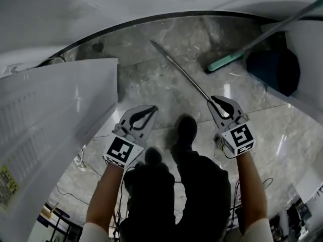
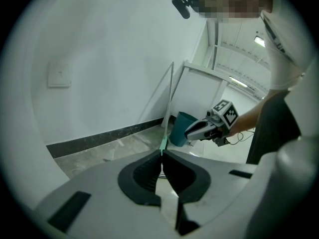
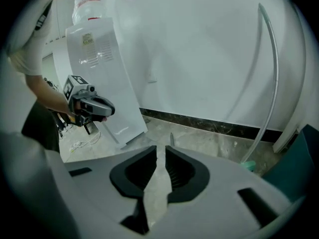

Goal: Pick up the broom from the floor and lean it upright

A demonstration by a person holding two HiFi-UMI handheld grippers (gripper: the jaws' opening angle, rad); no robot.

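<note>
The broom (image 1: 282,24) stands upright at the far right, its metal handle against the white wall and its green head (image 1: 227,62) on the marble floor; it also shows as the broom (image 2: 170,103) and the broom (image 3: 273,83). Neither gripper touches it. My left gripper (image 1: 151,109) hangs low at the left, shut and empty, its tips (image 2: 160,156) nearly meeting. My right gripper (image 1: 214,100) is open, with bare floor showing between its jaws (image 3: 161,148). A thin metal rod (image 1: 179,69) runs from just beyond its tips toward the far wall; whether they touch I cannot tell.
A dark teal bin (image 1: 275,69) stands right beside the broom's head, seen too as the bin (image 2: 182,128). A large white panel (image 1: 60,110) leans at the left. Loose cables (image 1: 81,160) lie on the floor near it. The person's legs (image 1: 186,135) are between the grippers.
</note>
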